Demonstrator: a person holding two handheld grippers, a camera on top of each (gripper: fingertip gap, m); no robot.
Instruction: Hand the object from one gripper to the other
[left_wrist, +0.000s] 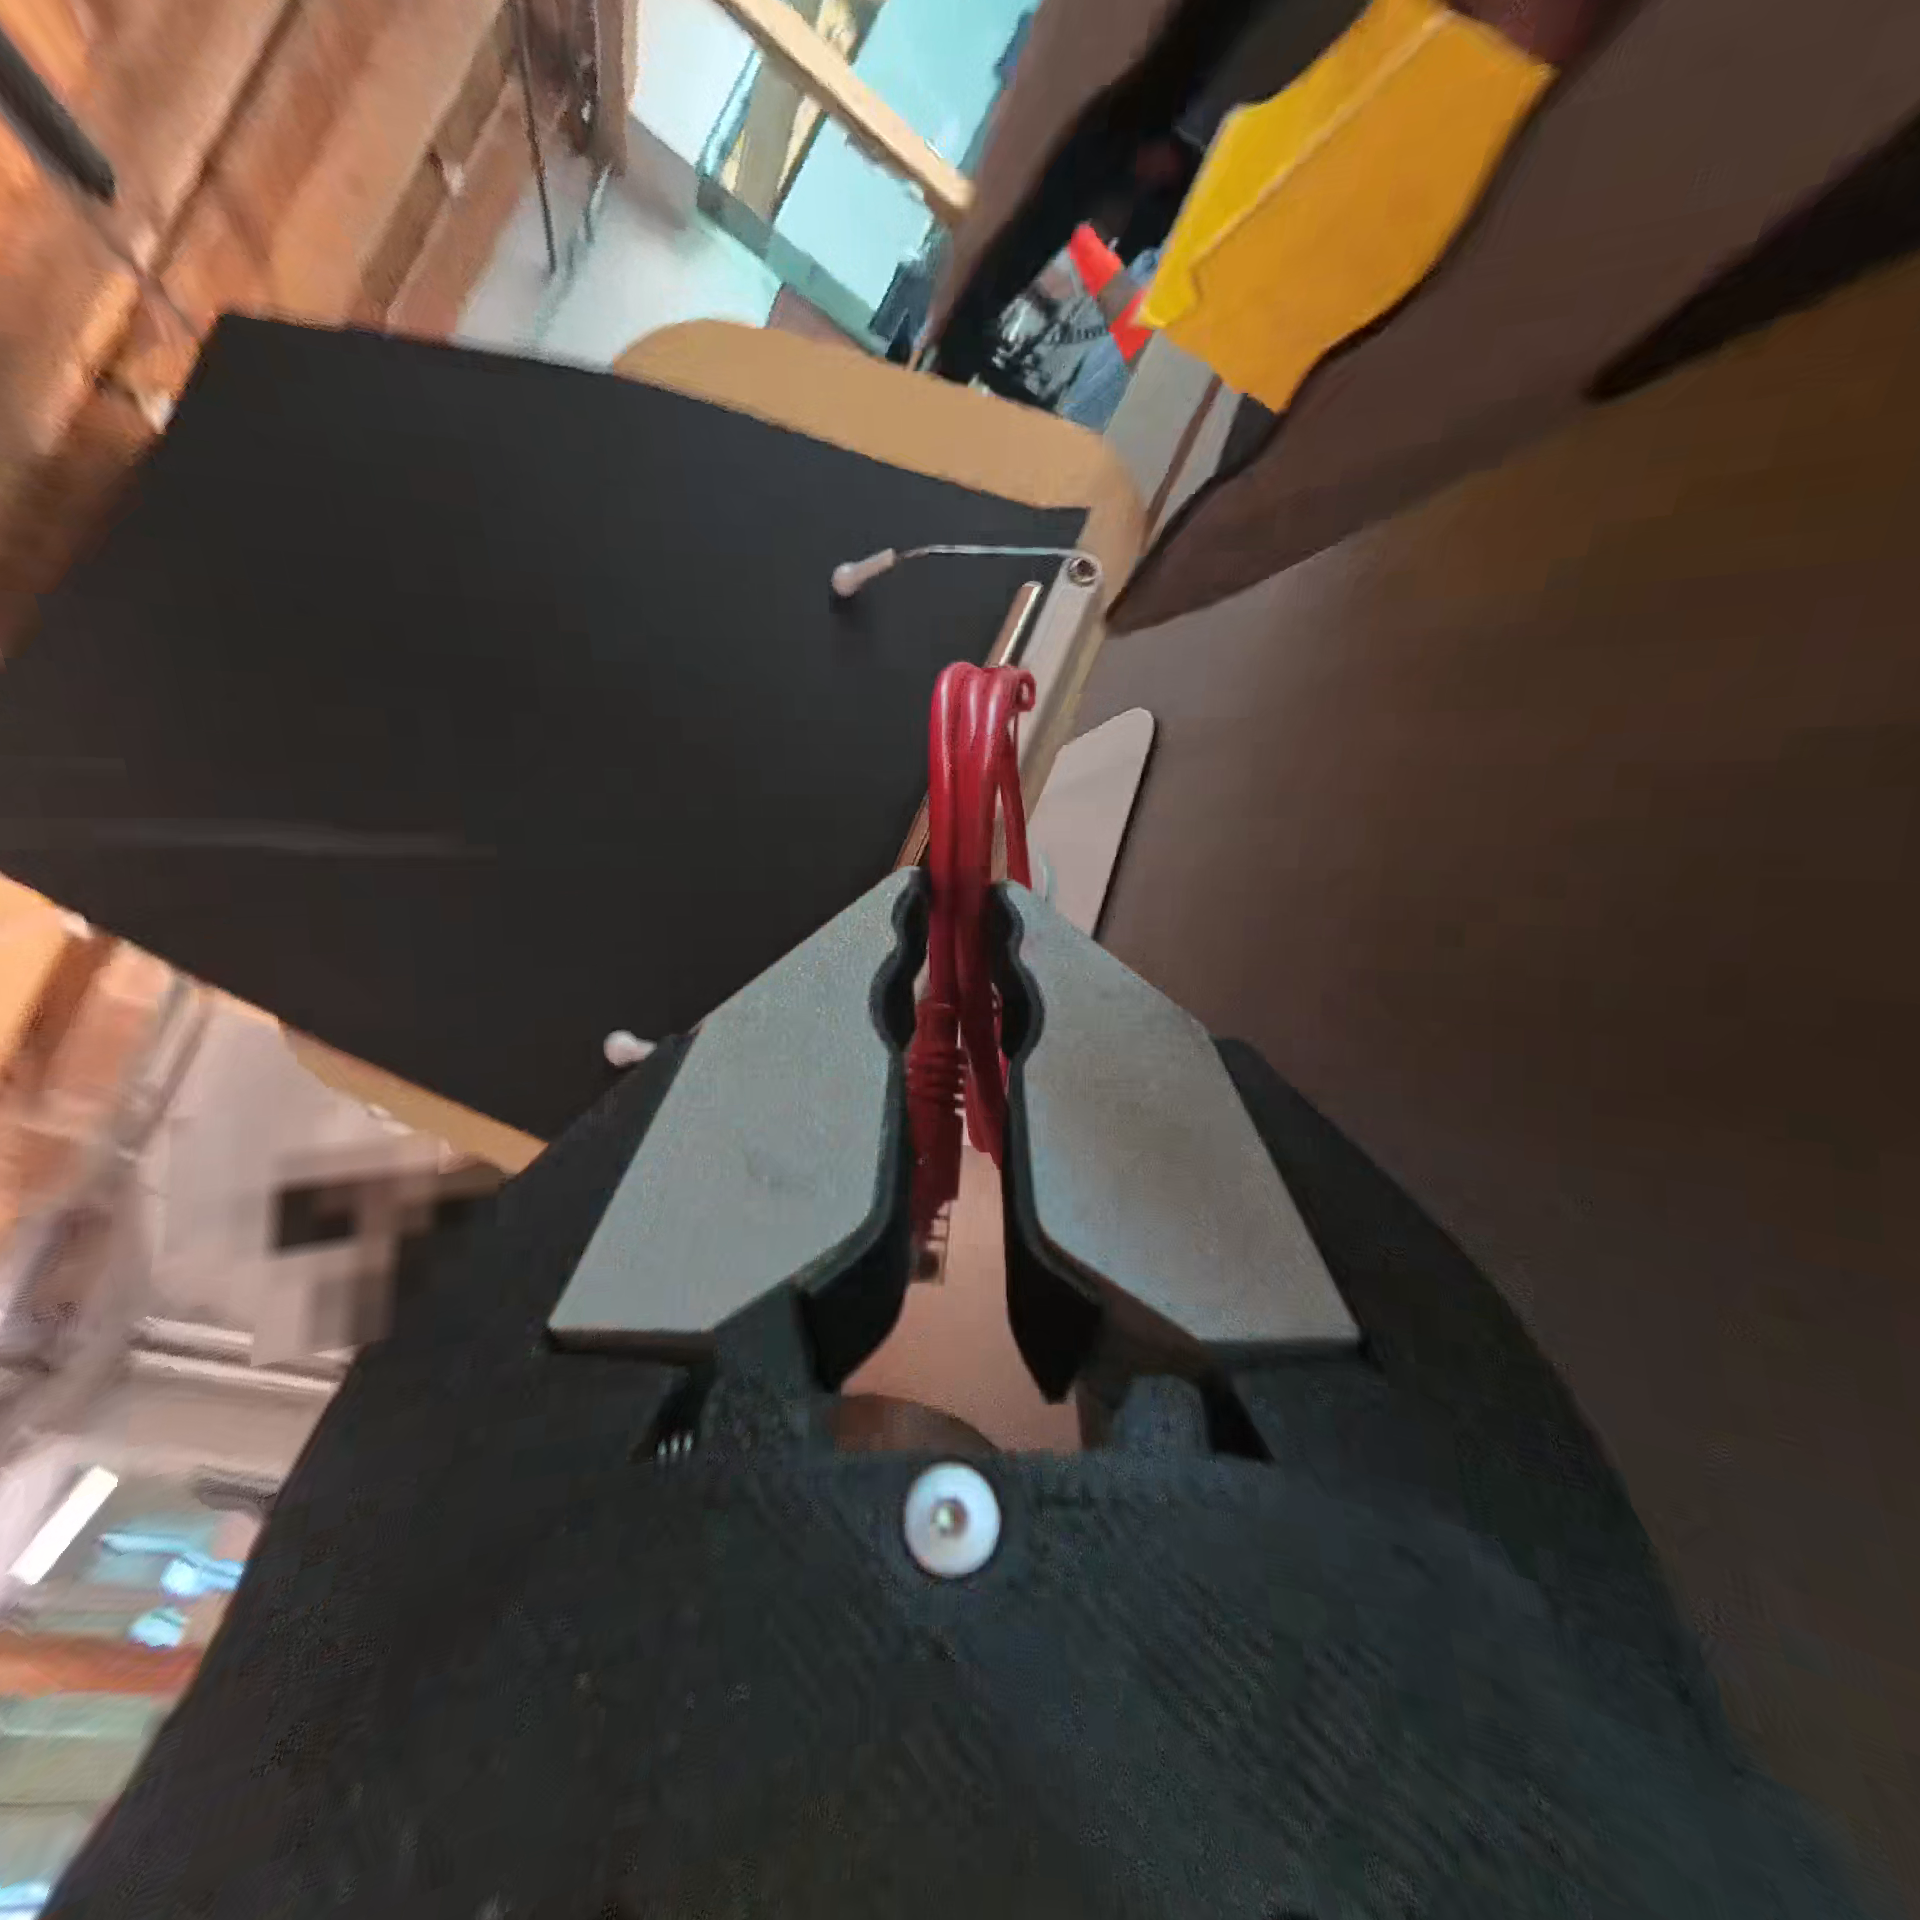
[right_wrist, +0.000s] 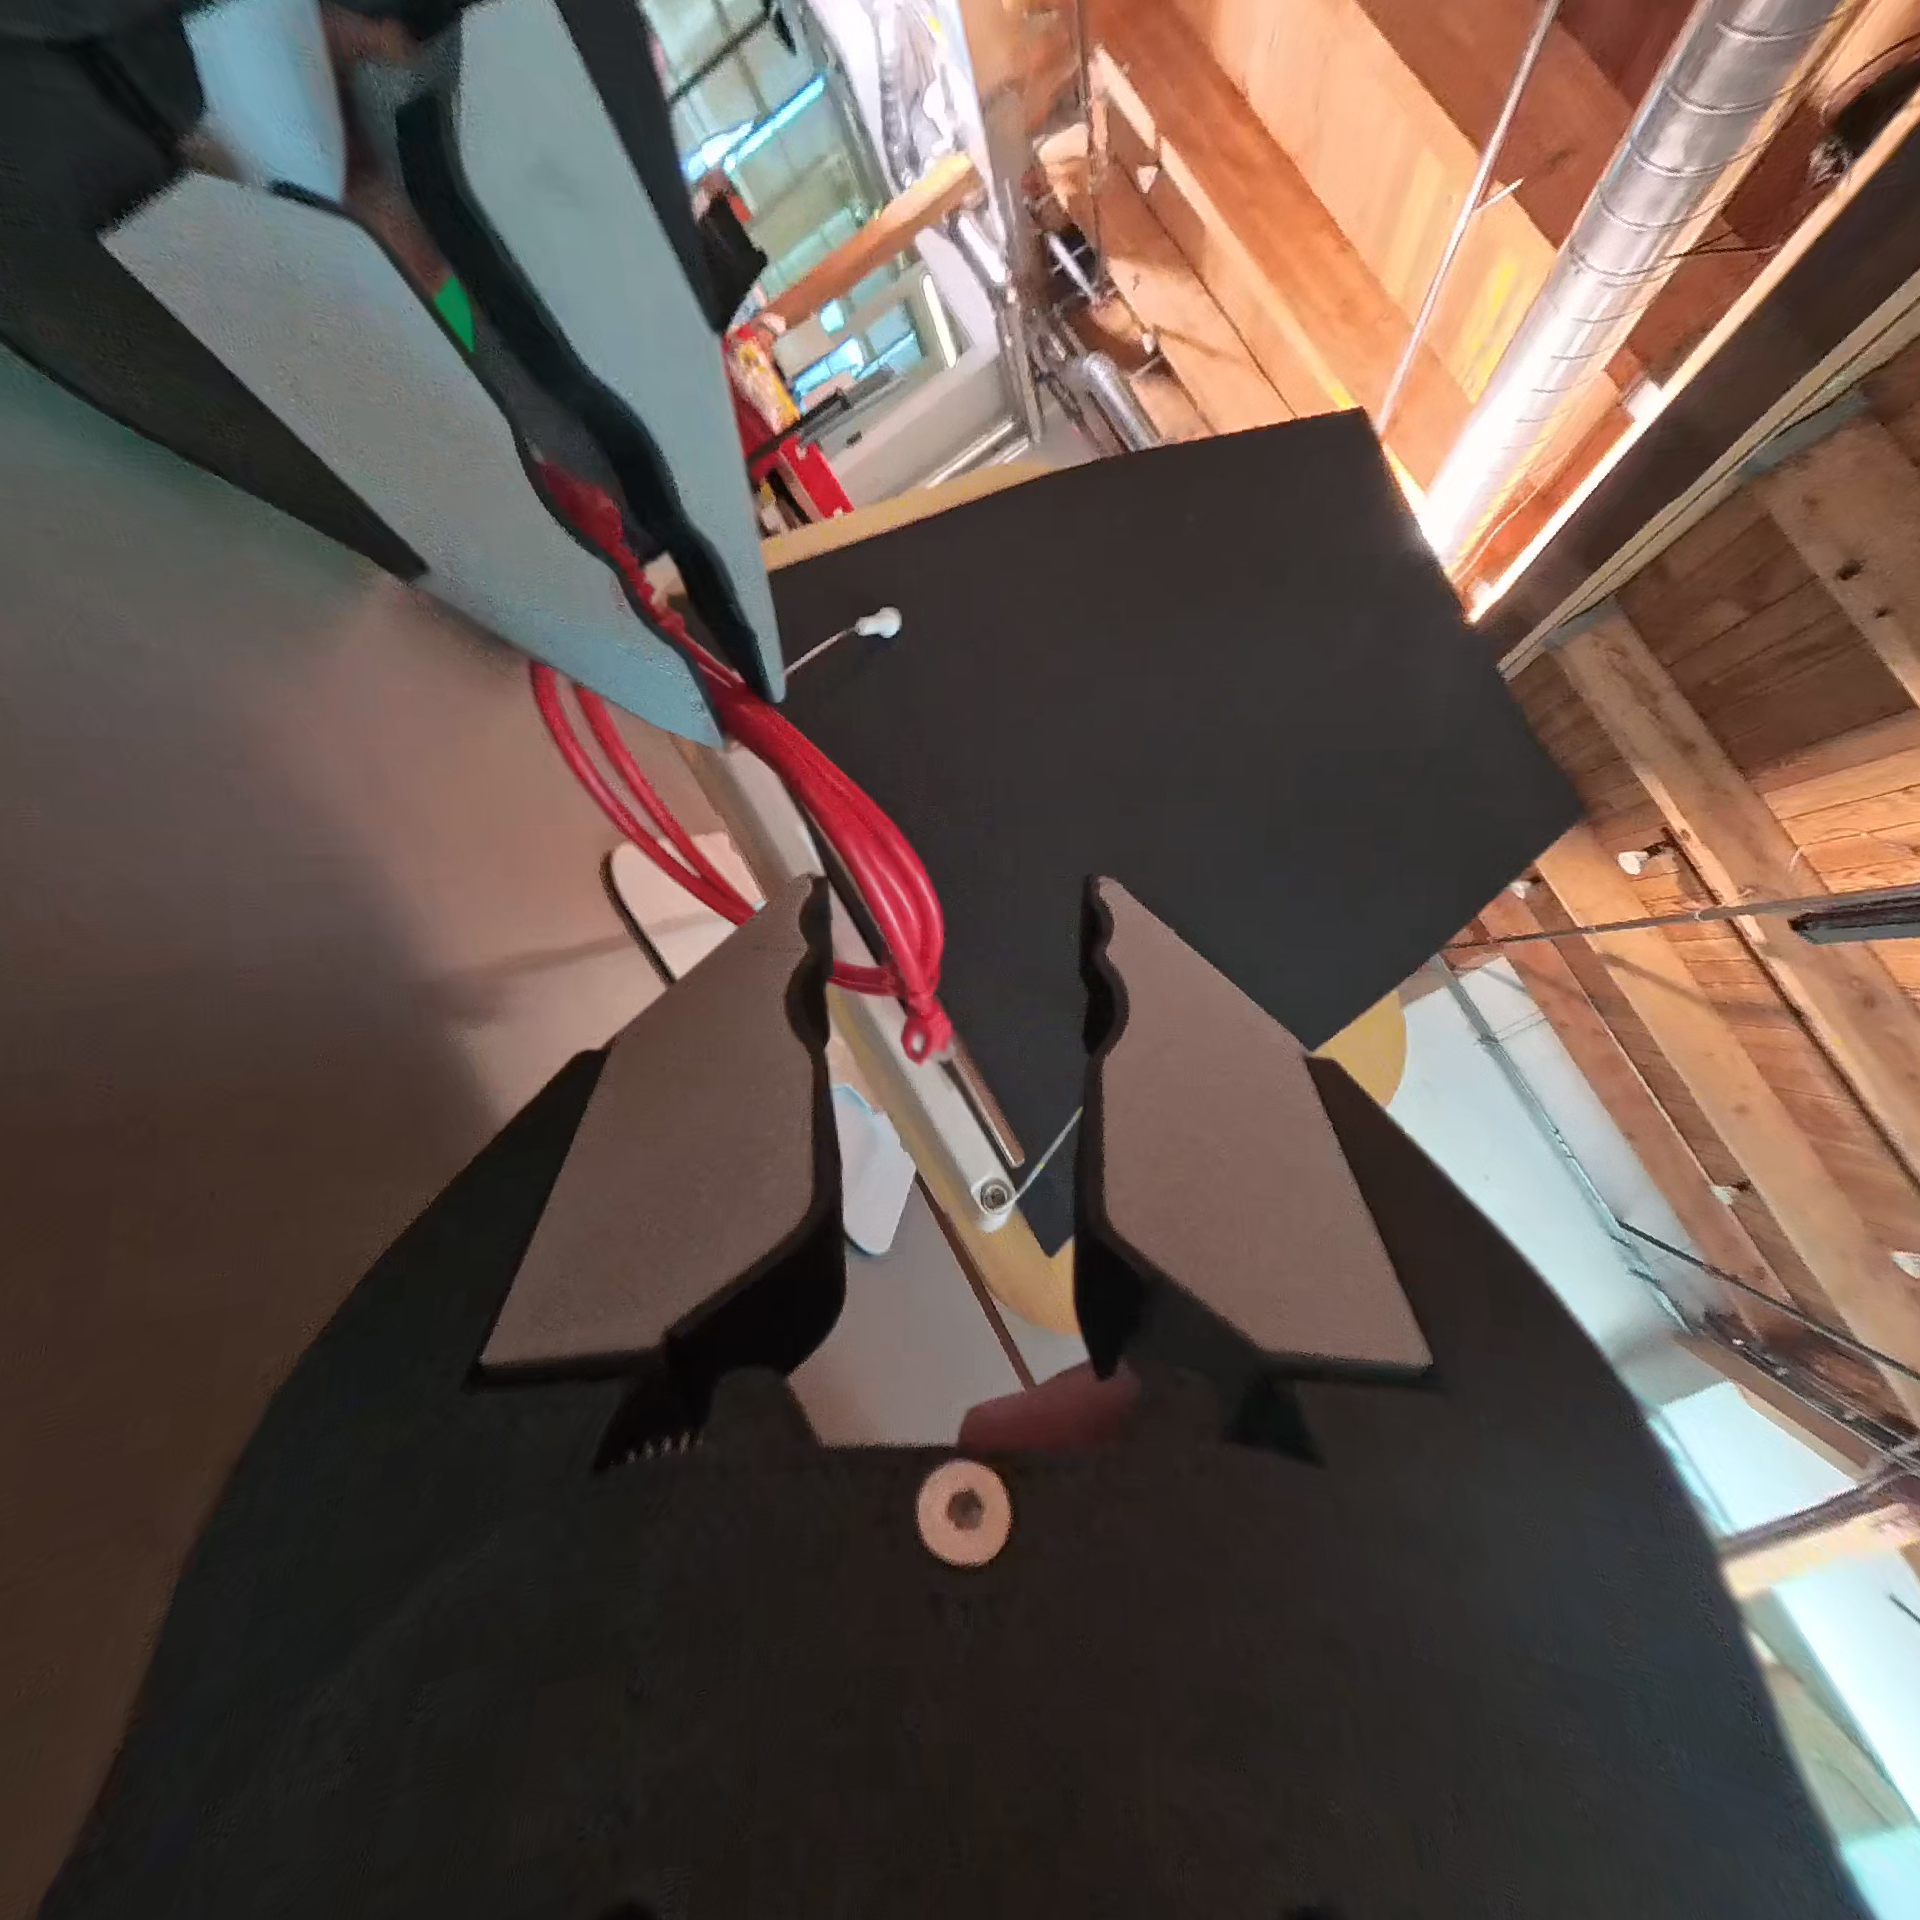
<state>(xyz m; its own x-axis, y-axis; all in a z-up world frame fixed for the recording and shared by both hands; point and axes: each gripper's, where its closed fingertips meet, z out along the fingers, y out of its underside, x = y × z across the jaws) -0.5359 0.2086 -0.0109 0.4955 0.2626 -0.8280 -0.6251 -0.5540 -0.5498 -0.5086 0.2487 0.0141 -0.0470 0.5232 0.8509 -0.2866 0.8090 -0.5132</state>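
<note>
A coiled red cable (left_wrist: 971, 790) is clamped between the jaws of my left gripper (left_wrist: 961, 899), its loop sticking out past the fingertips. In the right wrist view the left gripper (right_wrist: 743, 712) comes in from the upper left with the red cable (right_wrist: 873, 862) hanging out of it. My right gripper (right_wrist: 956, 904) is open, and the cable's loop end with its twist tie lies between its fingertips, close to the left finger (right_wrist: 717, 1122). I cannot tell if the cable touches that finger.
A black mat (left_wrist: 468, 665) on a tan round-cornered table (left_wrist: 935, 416) is tilted behind the grippers; it also shows in the right wrist view (right_wrist: 1195, 675). A metal bar (right_wrist: 961, 1127) with a thin wire lies along the mat's edge. A yellow object (left_wrist: 1340, 197) is at upper right. One gripper's finger ends stand about 6 cm off the other's. Both grippers' tips are roughly 15 cm from the metal bar (right_wrist: 961, 1127). My left wrist view (left_wrist: 1044, 641) looks at it from another angle.
</note>
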